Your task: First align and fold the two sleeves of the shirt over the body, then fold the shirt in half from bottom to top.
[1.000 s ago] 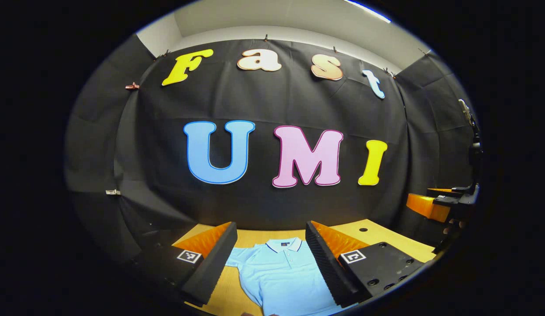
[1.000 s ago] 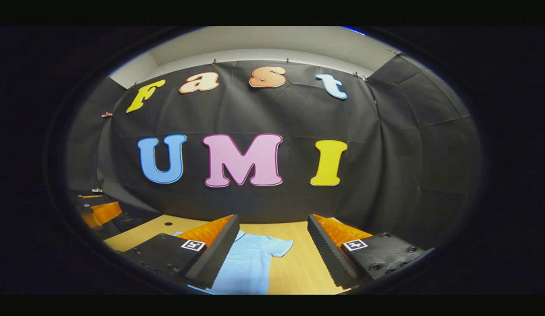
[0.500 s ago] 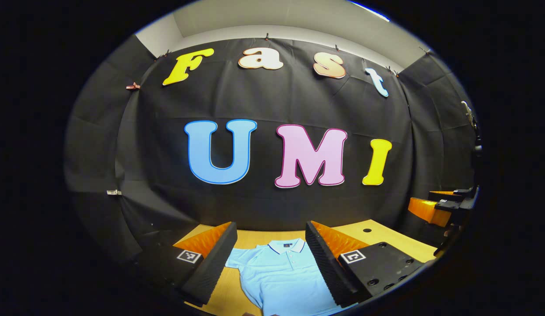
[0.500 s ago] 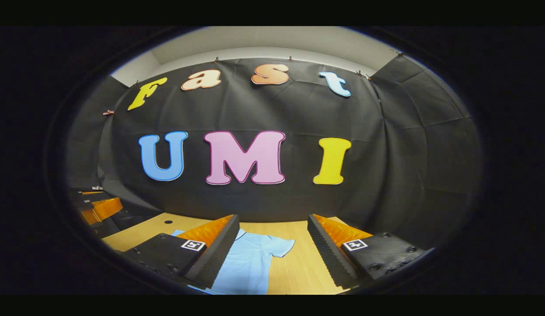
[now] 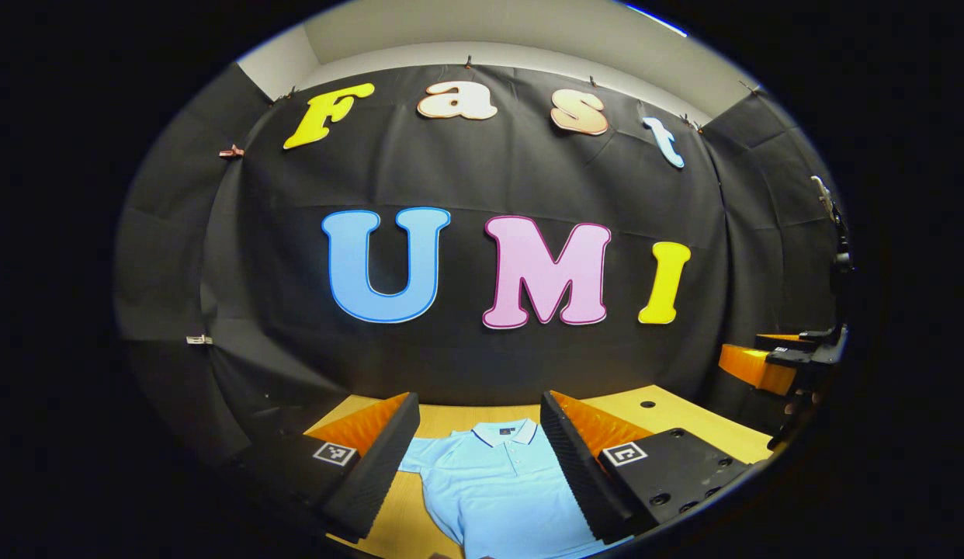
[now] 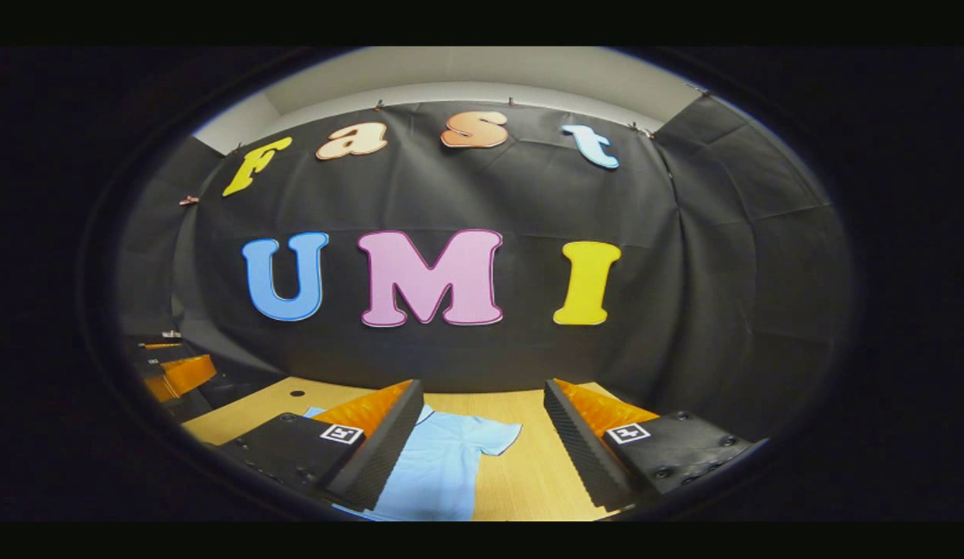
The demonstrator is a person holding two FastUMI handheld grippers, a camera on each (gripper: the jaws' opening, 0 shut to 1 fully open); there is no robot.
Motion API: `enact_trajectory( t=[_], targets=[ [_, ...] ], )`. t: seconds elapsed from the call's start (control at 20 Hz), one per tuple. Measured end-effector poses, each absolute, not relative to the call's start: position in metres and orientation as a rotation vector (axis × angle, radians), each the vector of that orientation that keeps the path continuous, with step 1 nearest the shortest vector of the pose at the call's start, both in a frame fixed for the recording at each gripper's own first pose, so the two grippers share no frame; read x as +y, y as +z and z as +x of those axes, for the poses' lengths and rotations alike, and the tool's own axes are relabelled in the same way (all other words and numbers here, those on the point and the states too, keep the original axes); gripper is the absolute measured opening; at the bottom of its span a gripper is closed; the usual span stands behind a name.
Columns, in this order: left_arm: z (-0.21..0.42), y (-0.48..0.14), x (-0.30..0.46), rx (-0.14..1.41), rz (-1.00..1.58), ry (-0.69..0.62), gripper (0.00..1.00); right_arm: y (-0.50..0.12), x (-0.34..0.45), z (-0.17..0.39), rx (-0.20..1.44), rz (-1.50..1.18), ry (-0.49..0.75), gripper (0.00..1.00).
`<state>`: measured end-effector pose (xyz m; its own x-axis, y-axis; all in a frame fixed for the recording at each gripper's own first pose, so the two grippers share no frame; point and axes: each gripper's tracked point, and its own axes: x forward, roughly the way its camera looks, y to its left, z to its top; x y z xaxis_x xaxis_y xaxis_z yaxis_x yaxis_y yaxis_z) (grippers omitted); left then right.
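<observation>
A light blue polo shirt lies flat on the wooden table, collar toward the black wall, both short sleeves spread out. My left gripper hovers open above the shirt's chest, with the collar between its fingers. In the right gripper view the shirt shows its right sleeve lying flat. My right gripper is open above that sleeve and the bare wood beside it, holding nothing. Far off at the right edge of the left gripper view is the right gripper; at the left edge of the right gripper view is the left gripper.
The wooden table ends at the black cloth wall just behind the collar. A small round hole sits in the tabletop right of the shirt, also seen as the hole left of my right gripper's fingers.
Both views have shifted only slightly, then come back. The shirt lies as before and both grippers stay open.
</observation>
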<state>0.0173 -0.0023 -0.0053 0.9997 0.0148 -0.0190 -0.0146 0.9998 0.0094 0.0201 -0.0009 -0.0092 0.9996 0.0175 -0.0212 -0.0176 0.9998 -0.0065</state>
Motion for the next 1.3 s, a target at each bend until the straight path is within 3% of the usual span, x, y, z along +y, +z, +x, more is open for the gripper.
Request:
enact_trajectory(
  t=[0.35,0.65,1.3],
  targets=[
    [0.02,-0.009,-0.002,0.033,0.013,0.022,0.99,-0.03,0.002,0.039,0.078,-0.032,0.047,0.98],
    [0.03,-0.018,0.007,0.064,0.022,0.083,0.99,-0.07,-0.013,0.1,0.192,-0.045,0.066,0.98],
    [0.079,-0.067,0.038,0.206,0.009,0.287,0.99,-0.265,-0.048,0.26,0.621,-0.068,0.081,0.95]
  ],
)
